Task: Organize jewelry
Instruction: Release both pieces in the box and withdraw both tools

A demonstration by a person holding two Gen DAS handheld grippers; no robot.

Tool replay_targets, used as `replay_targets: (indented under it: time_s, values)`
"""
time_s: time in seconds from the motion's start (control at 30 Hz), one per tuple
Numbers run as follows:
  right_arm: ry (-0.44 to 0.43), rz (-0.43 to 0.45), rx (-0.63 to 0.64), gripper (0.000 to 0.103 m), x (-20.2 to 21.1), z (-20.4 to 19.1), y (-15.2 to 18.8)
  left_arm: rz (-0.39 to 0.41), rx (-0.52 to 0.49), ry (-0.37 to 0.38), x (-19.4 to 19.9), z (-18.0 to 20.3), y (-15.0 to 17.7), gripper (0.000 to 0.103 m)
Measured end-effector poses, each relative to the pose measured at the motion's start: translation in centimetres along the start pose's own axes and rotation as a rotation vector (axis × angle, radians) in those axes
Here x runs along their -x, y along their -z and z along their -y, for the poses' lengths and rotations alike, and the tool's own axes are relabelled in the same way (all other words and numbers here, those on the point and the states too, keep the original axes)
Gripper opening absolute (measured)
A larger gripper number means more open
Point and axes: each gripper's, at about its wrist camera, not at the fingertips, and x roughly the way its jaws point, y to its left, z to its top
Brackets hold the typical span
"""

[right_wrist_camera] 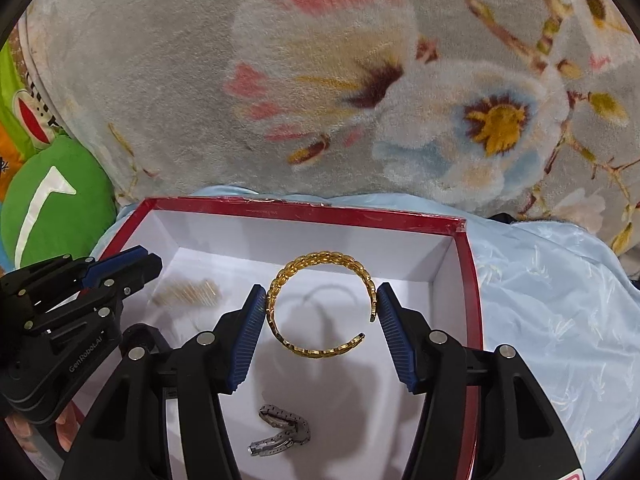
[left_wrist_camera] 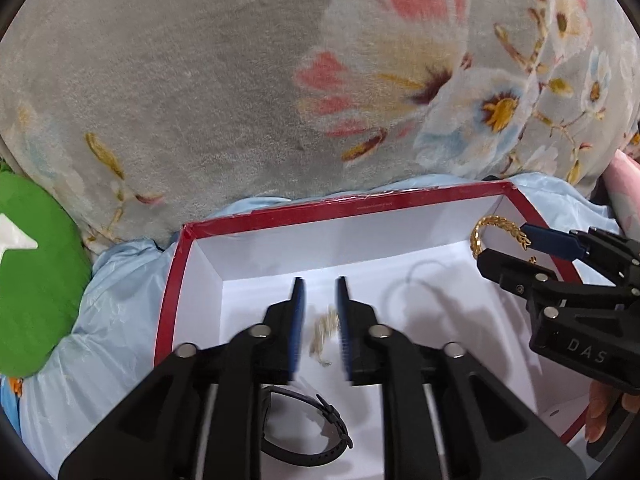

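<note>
A white box with a red rim (left_wrist_camera: pixel 320 208) (right_wrist_camera: pixel 304 210) lies on light blue cloth. My left gripper (left_wrist_camera: pixel 320 282) (right_wrist_camera: pixel 148 258) hangs over its floor, jaws apart. A small pale gold chain (left_wrist_camera: pixel 324 330) (right_wrist_camera: pixel 188 292) shows blurred between and below them, and no pad touches it. My right gripper (right_wrist_camera: pixel 320 288) (left_wrist_camera: pixel 502 244) is shut on an open gold link bracelet (right_wrist_camera: pixel 320 258) (left_wrist_camera: pixel 496 224), a pad against each side, above the box floor. A black strap watch (left_wrist_camera: pixel 320 436) and a silver metal band (right_wrist_camera: pixel 280 428) lie in the near part of the box.
A grey floral blanket (left_wrist_camera: pixel 240 80) rises behind the box. A green cushion (left_wrist_camera: pixel 36 288) sits at the left. Light blue cloth (right_wrist_camera: pixel 560 320) spreads around the box. Part of a hand (left_wrist_camera: pixel 600 412) shows under the right gripper.
</note>
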Motion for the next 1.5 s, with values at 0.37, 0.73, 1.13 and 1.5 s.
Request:
replay_targets:
  time_s: [0.37,0.73,1.13,1.5]
  values:
    - [-0.001,0.115,-0.06,0.071,5.8,1.4,-0.6,0.098,0.111,-0.057,6.1,-3.3,-1.0,0.073]
    - [0.056,0.215,0.028,0.074,20.9,1.0,6.0,0.123,0.033,-0.105,19.7,-2.5,5.0,0.083]
    - [0.035,0.07,0.054,0.074,25.3,-2.4,19.7,-0.09,0.068,-0.1,21.3,-0.5,17.1,0.083]
    - [-0.054,-0.122,-0.016,0.074,20.2,-5.7,28.5,-0.218,0.195,-0.058,18.9,0.3,25.0,0.082]
